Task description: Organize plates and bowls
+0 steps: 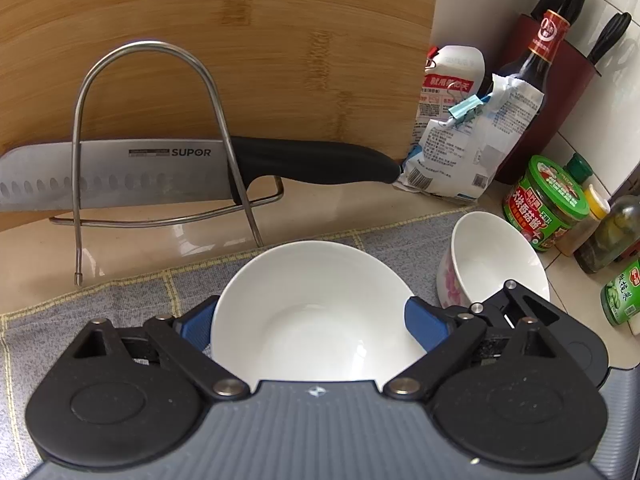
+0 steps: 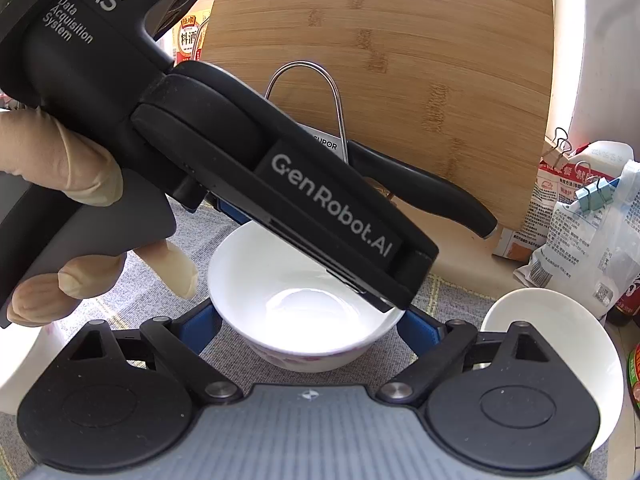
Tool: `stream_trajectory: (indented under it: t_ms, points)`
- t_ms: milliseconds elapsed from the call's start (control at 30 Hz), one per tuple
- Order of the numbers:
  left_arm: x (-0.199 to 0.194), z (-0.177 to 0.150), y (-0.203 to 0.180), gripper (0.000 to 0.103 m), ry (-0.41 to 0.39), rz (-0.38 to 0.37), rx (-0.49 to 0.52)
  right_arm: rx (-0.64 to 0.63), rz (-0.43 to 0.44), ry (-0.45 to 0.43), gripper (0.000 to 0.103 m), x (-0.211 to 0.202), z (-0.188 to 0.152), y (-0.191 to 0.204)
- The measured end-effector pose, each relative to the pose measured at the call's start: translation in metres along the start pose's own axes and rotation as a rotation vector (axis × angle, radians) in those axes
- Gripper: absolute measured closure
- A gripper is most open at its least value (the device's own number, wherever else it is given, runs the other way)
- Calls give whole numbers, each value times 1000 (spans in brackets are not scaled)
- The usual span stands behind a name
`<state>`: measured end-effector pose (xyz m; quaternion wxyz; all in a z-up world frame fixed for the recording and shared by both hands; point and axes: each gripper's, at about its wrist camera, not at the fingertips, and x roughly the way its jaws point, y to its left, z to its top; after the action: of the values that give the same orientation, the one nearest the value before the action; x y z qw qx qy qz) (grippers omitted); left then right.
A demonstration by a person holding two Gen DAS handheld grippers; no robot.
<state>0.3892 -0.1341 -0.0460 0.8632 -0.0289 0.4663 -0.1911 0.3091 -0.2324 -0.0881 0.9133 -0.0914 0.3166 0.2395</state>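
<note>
The left gripper [image 1: 310, 322] has its jaws wide apart w/ the white bowl [image 1: 316, 316] filling the gap, so no free room there. To its right a flowered bowl [image 1: 494, 264] stands near, then jars [image 1: 546, 204] and bottles crowd the corner; behind, the wire rack [image 1: 160, 152], knife [image 1: 200, 168] and cutting board [image 1: 224, 40] close the back, w/ only a strip of bare counter between. In the right wrist view the left gripper's body [image 2: 256, 176] crosses above the small bowl [image 2: 300, 300], blocking approach from above.
</note>
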Motion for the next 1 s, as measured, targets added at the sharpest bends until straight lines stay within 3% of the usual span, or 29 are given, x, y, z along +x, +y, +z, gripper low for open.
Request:
stream_trajectory:
  t_ms: [1000]
  points:
    - [-1, 1, 1, 9, 4, -17, 7, 13, 8, 1, 9, -5, -2, -4]
